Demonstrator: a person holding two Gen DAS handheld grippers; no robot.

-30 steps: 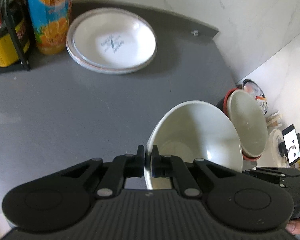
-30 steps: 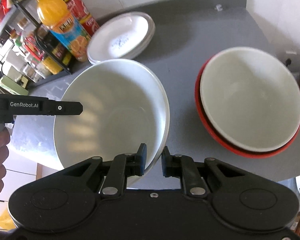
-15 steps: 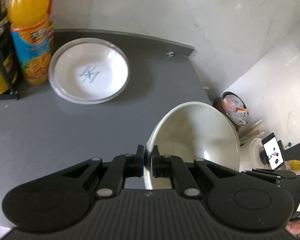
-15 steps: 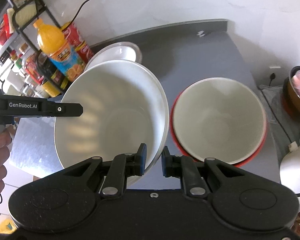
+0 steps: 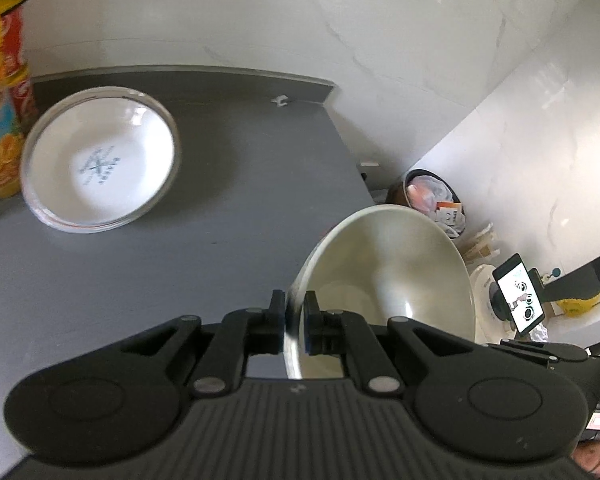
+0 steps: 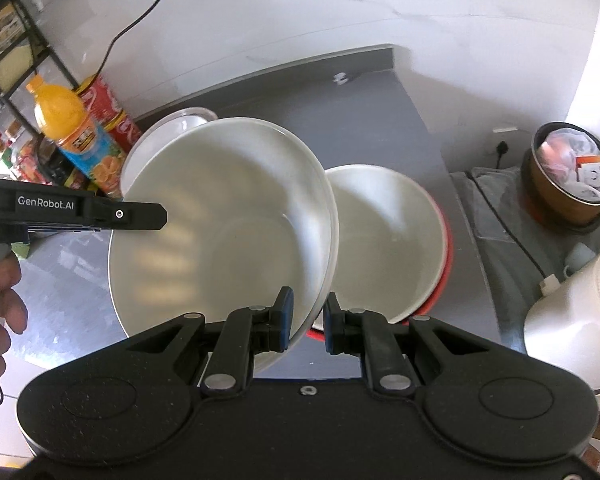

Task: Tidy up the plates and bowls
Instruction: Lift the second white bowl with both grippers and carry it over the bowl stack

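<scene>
Both your grippers, L [image 5: 294, 326] & R [image 6: 307, 318], pinch the white bowl [image 6: 220, 224] rim; red-rimmed bowl [image 6: 388, 240] just right, plate stack [image 5: 100, 160] & juice bottle [image 6: 76, 136] behind.

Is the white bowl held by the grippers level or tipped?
Tipped. The white bowl hangs off the counter, its opening tilted toward the right wrist camera, with both sets of jaws clamped on opposite sides of its rim.

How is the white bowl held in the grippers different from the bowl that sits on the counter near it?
The held white bowl is lifted and tilted, with the left gripper and right gripper each clamping its rim; the bowl on the counter sits level and untouched. The held one shows only white, while the resting one has red showing under its rim. Both are white inside, empty and look similar in size.
</scene>
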